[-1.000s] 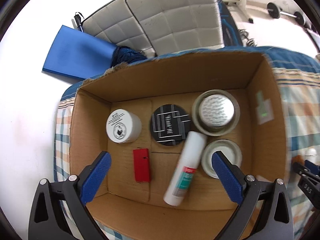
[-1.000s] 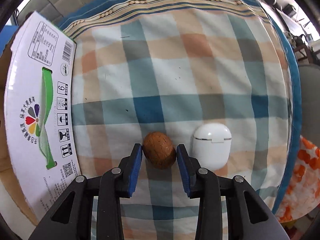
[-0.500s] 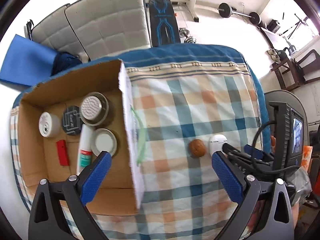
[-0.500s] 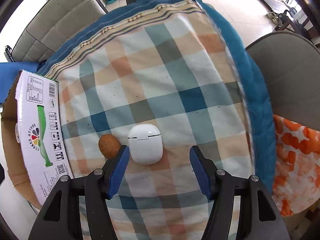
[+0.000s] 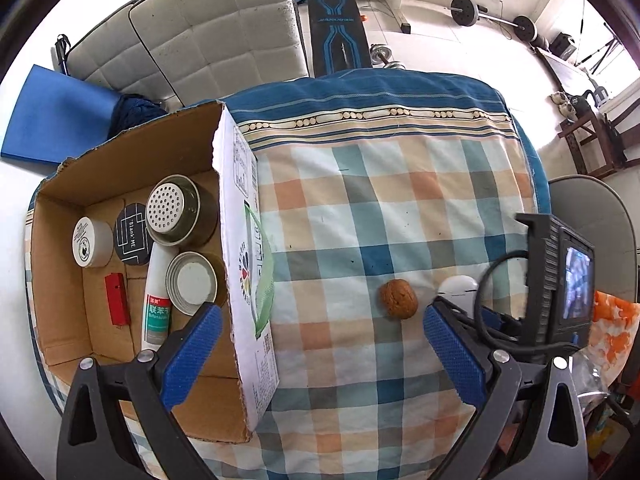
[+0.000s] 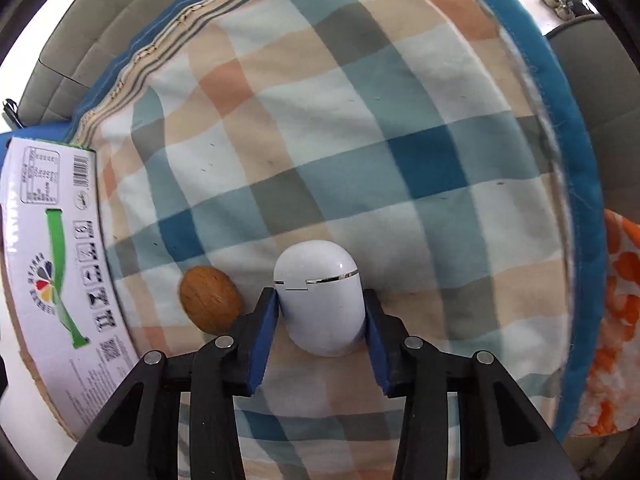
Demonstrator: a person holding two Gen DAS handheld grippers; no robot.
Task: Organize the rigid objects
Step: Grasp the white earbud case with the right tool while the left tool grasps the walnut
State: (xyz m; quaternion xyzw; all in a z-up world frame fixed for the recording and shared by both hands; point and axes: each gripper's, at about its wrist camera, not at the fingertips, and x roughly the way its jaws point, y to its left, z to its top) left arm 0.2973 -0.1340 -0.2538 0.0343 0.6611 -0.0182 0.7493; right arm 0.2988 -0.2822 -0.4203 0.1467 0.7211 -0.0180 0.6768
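Right gripper (image 6: 320, 320) clamped on the white earbud case (image 6: 320, 300), blue pads (image 6: 264, 332) pressed against both flanks, case resting on the checked cloth (image 6: 360, 140). Seen from the left wrist, the same earbud case (image 5: 458, 286) half hidden behind the right gripper (image 5: 472, 312) and its cable. Walnut (image 6: 210, 304) just beside the case, on the side toward the cardboard box (image 6: 52, 260), lying apart from the box wall; whether touching the near pad, cannot tell. From the left wrist, walnut (image 5: 399, 299) between case and cardboard box (image 5: 240, 240), nearer the case.

Left gripper (image 5: 320, 356) spread wide, grasping nothing, held above the cloth (image 5: 380, 200) with one pad (image 5: 192, 354) over the box's near edge and the other on the case side of the walnut.

Inside the box, relative to its printed white wall: perforated metal tin (image 5: 174, 210) and open round tin (image 5: 192, 282) closest to it; white tube (image 5: 158, 296) lying flat beside the open tin; black round lid (image 5: 130, 234) next to the perforated tin; white jar (image 5: 91, 242) farther along; red block (image 5: 117, 299) flat on the floor, apart from the tube.

Small monitor (image 5: 560, 276) mounted beyond the case, away from the box.
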